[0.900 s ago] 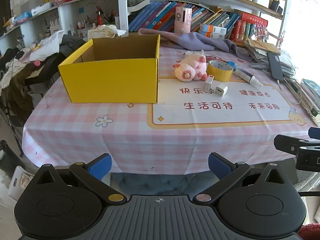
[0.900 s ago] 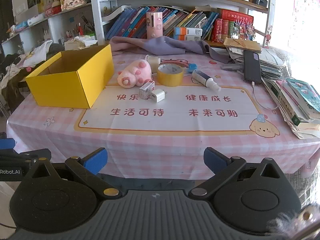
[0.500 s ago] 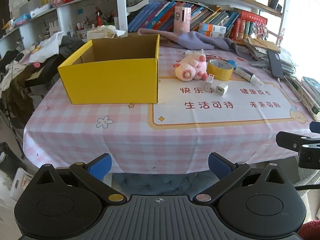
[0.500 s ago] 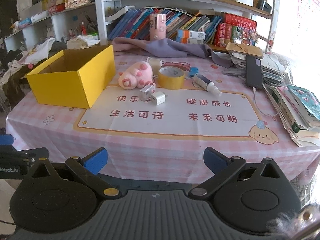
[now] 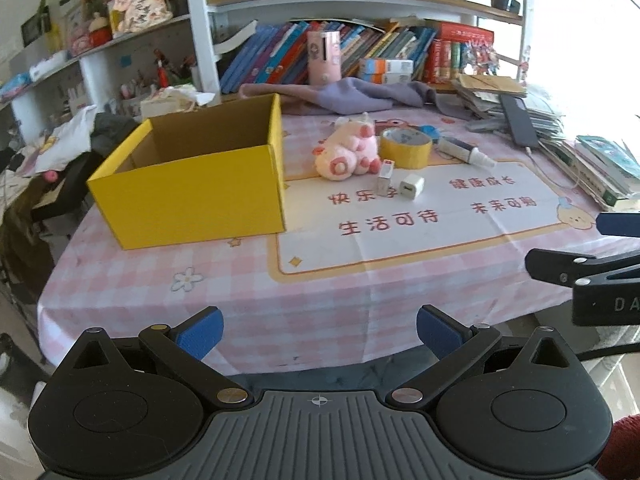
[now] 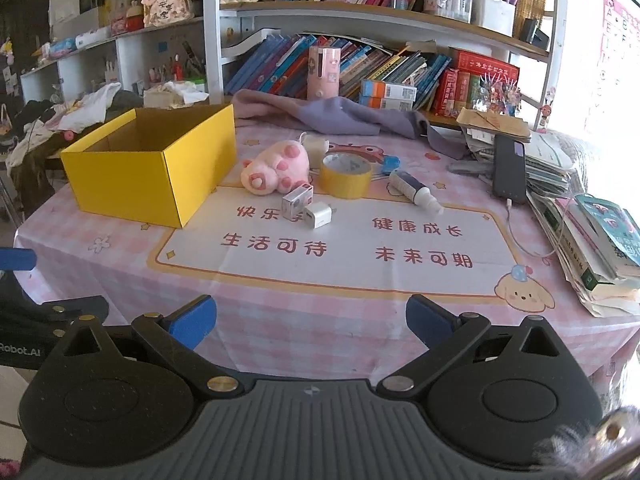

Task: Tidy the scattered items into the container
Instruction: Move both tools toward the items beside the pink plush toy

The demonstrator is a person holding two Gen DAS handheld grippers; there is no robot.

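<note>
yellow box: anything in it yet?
Looks empty: the open yellow cardboard box shows only bare brown inner walls; its floor is mostly hidden, so not certain.

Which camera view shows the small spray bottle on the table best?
The right wrist view: the spray bottle lies there nearer and larger, with its dark body and pale cap easy to tell apart, right of the yellow tape roll. The left wrist view shows the same bottle smaller and farther away.
</note>
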